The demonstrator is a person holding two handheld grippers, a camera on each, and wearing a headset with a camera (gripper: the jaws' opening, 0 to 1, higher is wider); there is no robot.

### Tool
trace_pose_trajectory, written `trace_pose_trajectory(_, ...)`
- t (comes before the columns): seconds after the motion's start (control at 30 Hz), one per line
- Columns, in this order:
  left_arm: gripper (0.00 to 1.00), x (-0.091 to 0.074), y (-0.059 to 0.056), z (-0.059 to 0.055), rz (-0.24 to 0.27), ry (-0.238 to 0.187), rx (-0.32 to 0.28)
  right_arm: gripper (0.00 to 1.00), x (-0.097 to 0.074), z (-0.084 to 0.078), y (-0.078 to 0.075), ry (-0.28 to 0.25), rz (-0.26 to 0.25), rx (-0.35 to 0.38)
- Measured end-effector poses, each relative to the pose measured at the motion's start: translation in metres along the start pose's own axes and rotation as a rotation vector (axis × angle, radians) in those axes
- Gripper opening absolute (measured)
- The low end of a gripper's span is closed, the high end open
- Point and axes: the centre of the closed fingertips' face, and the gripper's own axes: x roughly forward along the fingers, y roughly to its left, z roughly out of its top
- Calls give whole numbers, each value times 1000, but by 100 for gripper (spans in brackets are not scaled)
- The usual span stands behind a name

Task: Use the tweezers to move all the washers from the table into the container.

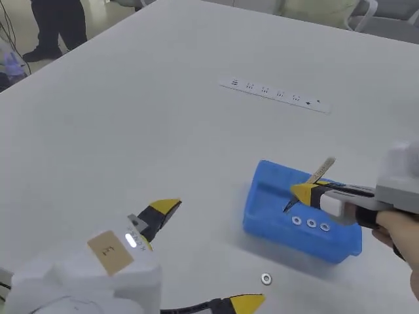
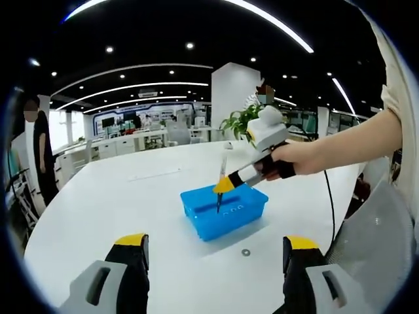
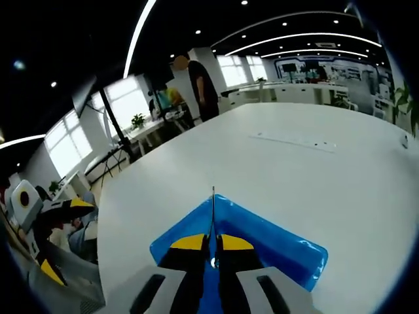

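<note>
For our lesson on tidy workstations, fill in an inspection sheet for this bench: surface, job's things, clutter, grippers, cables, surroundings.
Surface: white table, bare apart from a narrow strip with small markings.
Job's things: blue container holding three washers; one washer on the table in front of it; tweezers pointing down into the container.
Clutter: nothing seen.
Grippers: right gripper shut on the tweezers; left gripper open, empty.
Cables: one cable hanging below the hand with the right gripper.
Surroundings: open office with ceiling lights, a plant, a person standing near the table.
</note>
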Motion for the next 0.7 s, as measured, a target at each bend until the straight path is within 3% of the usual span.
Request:
trace_pose_trajectory(0.3, 89, 1, 1, 2, -9, -14, -65, 3, 8, -9, 5, 35, 13, -76)
trace_pose_trajectory(0.47, 90, 3, -2, -4, -8, 20, -37, 3, 12, -14, 10, 57, 20, -124)
trace_pose_trajectory(0.7, 90, 1, -1, 0, 0, -3, -33, 3, 11, -18, 3, 82, 5, -182)
